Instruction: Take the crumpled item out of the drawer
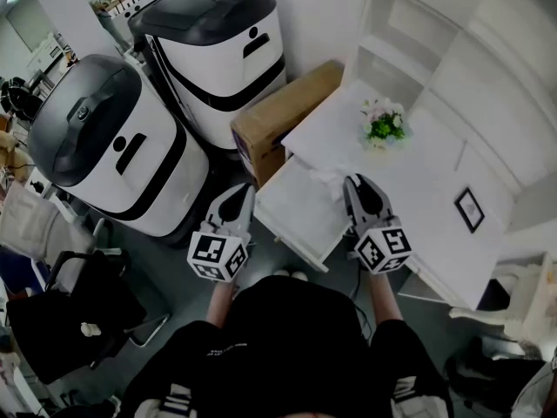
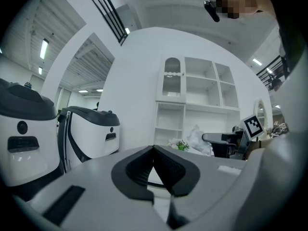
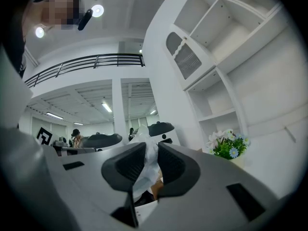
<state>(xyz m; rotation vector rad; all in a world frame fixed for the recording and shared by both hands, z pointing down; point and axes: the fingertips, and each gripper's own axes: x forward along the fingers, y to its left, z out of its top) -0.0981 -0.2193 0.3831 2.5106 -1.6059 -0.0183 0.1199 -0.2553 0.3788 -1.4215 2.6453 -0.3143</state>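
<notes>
In the right gripper view the crumpled white item (image 3: 146, 163) is pinched between the jaws of my right gripper (image 3: 148, 150), which is shut on it. From the head view, that right gripper (image 1: 351, 182) hangs over the far right corner of the open white drawer (image 1: 298, 209), and the crumpled item (image 1: 330, 178) shows at its tips. My left gripper (image 1: 246, 191) is level at the drawer's left side; in its own view the left gripper (image 2: 154, 150) has its jaws closed together with nothing in them. The crumpled item (image 2: 197, 137) also shows there, at the right.
A white desk (image 1: 435, 198) carries a small flower pot (image 1: 383, 125) and a framed picture (image 1: 470, 209). White shelves (image 1: 409, 33) stand behind it. A cardboard box (image 1: 280, 114) and two large white-and-black machines (image 1: 113, 146) stand left of the drawer. A black chair (image 1: 78, 312) is at lower left.
</notes>
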